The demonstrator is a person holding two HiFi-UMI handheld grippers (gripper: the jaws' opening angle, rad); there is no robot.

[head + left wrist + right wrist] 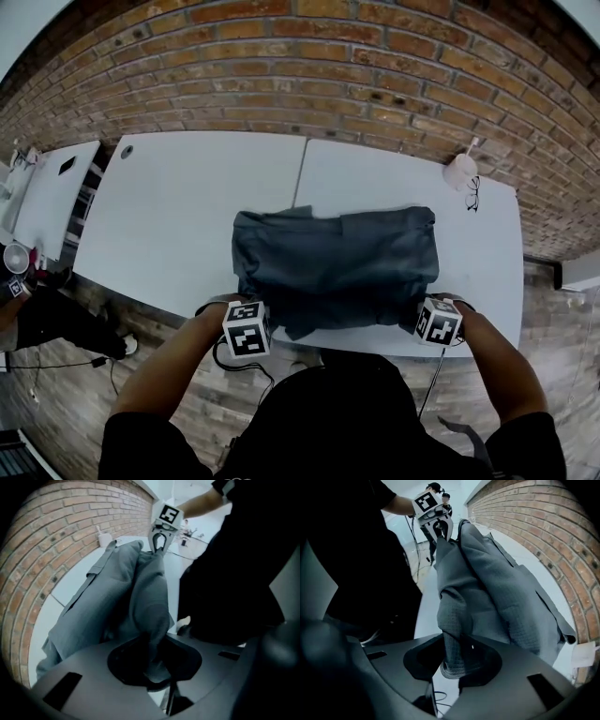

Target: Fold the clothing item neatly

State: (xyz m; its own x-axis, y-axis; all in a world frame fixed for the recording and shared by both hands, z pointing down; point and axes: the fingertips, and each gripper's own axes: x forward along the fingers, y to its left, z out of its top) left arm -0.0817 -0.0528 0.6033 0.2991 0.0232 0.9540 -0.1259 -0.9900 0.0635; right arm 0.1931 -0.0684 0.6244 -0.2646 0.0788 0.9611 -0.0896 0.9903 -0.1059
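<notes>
Gripping the garment, left gripper and right gripper fingers pinch its near edge (glasses lie apart).

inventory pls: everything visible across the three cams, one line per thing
garment: 1, dark grey, lying across the seam of the two tables at their near edge
tables: 2, white, pushed together under the garment
side table: 1, white, far left
glasses: 1, dark frame, far right corner of the right table
small object: 1, white, beside the glasses; too small to identify
brick wall: 1, red-brown, behind the tables
cables: a few, black, on the floor
left gripper: 1, dark with marker cube, shut on the garment's near left edge
right gripper: 1, same, shut on the near right edge
</notes>
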